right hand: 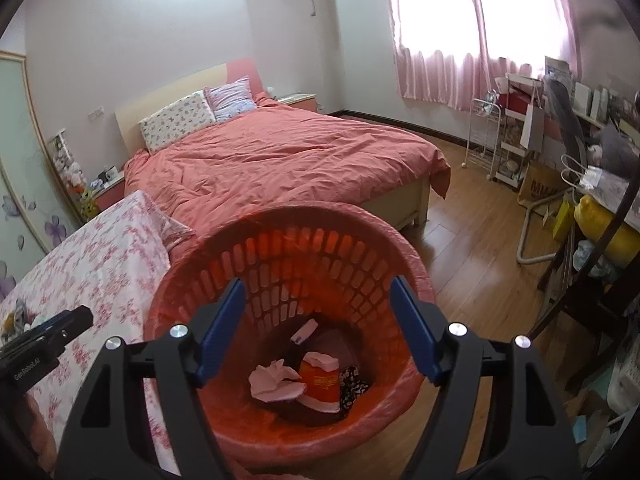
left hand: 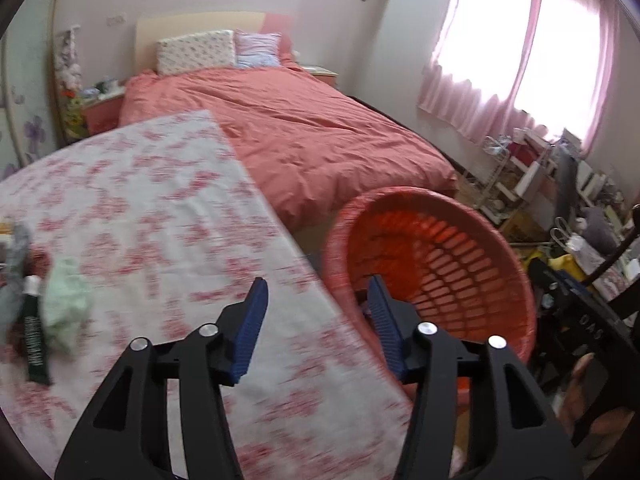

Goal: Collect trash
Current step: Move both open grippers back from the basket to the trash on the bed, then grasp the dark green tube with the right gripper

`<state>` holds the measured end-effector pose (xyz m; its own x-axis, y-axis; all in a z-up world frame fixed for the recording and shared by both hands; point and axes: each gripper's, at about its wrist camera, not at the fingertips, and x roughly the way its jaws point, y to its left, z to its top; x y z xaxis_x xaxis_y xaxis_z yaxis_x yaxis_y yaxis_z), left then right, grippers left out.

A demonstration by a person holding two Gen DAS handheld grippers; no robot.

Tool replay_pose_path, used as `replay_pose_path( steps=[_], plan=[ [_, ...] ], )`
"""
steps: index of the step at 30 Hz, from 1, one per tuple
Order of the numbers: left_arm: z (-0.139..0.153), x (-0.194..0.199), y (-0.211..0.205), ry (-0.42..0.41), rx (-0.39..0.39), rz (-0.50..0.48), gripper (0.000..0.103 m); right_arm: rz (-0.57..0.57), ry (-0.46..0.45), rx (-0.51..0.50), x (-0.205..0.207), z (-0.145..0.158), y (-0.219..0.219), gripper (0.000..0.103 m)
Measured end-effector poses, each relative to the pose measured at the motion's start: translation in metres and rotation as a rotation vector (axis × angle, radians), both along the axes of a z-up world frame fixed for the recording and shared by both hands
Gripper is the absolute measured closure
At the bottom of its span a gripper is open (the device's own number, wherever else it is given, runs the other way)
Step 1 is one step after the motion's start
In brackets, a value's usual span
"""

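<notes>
A red slatted basket (right hand: 224, 420) lined with a red bag stands on the floor beside the table; it also shows in the left wrist view (left hand: 504, 292). Inside lie crumpled pink paper (right hand: 274, 382), a red and white cup (right hand: 322, 380) and dark scraps. My right gripper (right hand: 318, 292) is open and empty above the basket's mouth. My left gripper (left hand: 318, 296) is open and empty over the table's right edge. On the floral tablecloth (left hand: 160, 208), at the left, lie a pale green crumpled wad (left hand: 66, 304), a dark green tube (left hand: 34, 340) and grey trash (left hand: 16, 264).
A bed with a coral duvet (right hand: 280, 160) stands behind the table and basket. Wooden floor (right hand: 472, 264) lies to the right. Cluttered shelves and a desk (right hand: 592, 184) line the right wall under pink curtains. The left gripper's body (right hand: 44, 336) shows over the table.
</notes>
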<state>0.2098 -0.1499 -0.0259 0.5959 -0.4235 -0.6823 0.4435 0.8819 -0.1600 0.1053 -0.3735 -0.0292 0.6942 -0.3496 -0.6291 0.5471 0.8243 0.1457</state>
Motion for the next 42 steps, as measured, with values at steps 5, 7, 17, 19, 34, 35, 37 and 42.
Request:
replay_pose_path(
  steps=[5,7,17,19,34,35,37,42],
  plan=[
    [0.005,-0.003,0.039,-0.021,0.025,0.071,0.042,0.049,0.005,-0.018,0.007,0.008,0.027,0.03],
    [0.008,-0.005,0.056,-0.033,0.034,0.103,0.04,0.069,0.007,-0.023,0.011,0.012,0.04,0.03],
    [0.017,-0.016,0.148,-0.06,0.03,0.258,0.04,0.296,0.024,-0.005,0.044,0.023,0.142,0.045],
    [0.016,-0.016,0.172,-0.051,0.026,0.3,0.04,0.356,0.03,0.019,0.054,0.024,0.169,0.05],
    [0.012,-0.037,0.334,-0.064,0.008,0.62,0.04,0.611,0.117,0.104,0.113,0.002,0.335,0.076],
    [0.011,-0.038,0.34,-0.061,0.003,0.628,0.04,0.61,0.122,0.108,0.114,0.0,0.339,0.076],
    [0.01,-0.041,0.352,-0.05,-0.015,0.64,0.04,0.608,0.135,0.11,0.12,-0.003,0.347,0.077],
    [0.003,-0.043,0.371,-0.024,-0.04,0.655,0.04,0.587,0.171,0.087,0.133,-0.013,0.358,0.081]
  ],
)
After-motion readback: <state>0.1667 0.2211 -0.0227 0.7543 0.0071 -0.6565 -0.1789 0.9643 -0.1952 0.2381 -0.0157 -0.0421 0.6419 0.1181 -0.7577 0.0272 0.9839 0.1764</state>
